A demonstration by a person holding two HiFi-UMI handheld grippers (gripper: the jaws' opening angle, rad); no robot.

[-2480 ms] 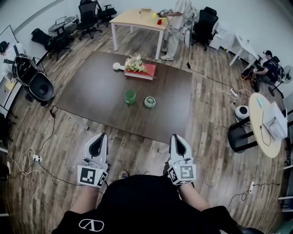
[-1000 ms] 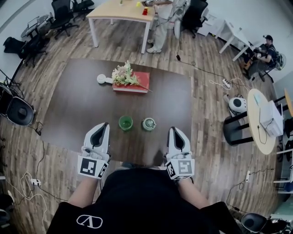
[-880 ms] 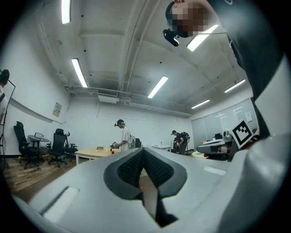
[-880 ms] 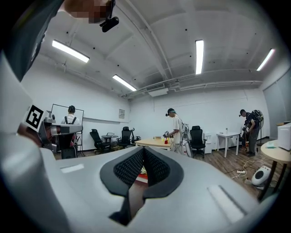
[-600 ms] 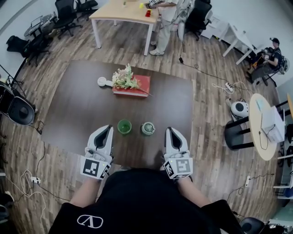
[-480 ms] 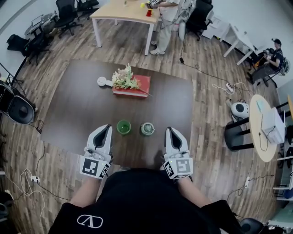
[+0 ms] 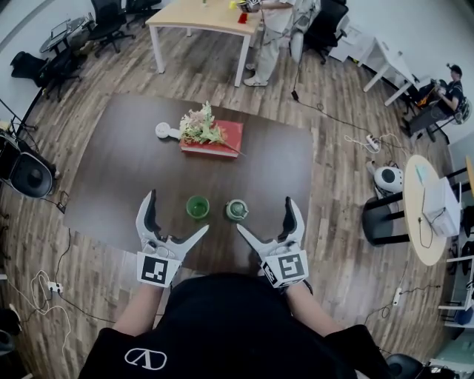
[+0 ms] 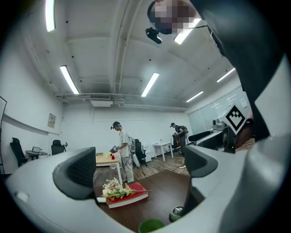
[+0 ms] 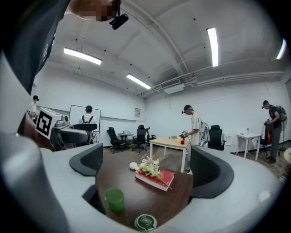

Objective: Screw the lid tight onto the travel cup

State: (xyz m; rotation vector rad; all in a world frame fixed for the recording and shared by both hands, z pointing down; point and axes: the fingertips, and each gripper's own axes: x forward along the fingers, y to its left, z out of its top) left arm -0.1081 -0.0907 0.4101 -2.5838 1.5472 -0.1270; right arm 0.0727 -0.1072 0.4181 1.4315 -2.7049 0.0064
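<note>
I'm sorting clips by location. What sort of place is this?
Likely an open-plan office or lab: black swivel office chairs, a light wooden desk on white legs, long ceiling strip lights, and a white power strip with cables on the wood-plank floor.

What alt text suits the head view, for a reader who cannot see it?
Seen from above, a green travel cup and its separate lid stand side by side on a dark table. The left claw and right claw, just opened wide and empty, hover before them.

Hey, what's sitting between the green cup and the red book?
Nothing; the head view shows bare table between green cup and red book.
</note>
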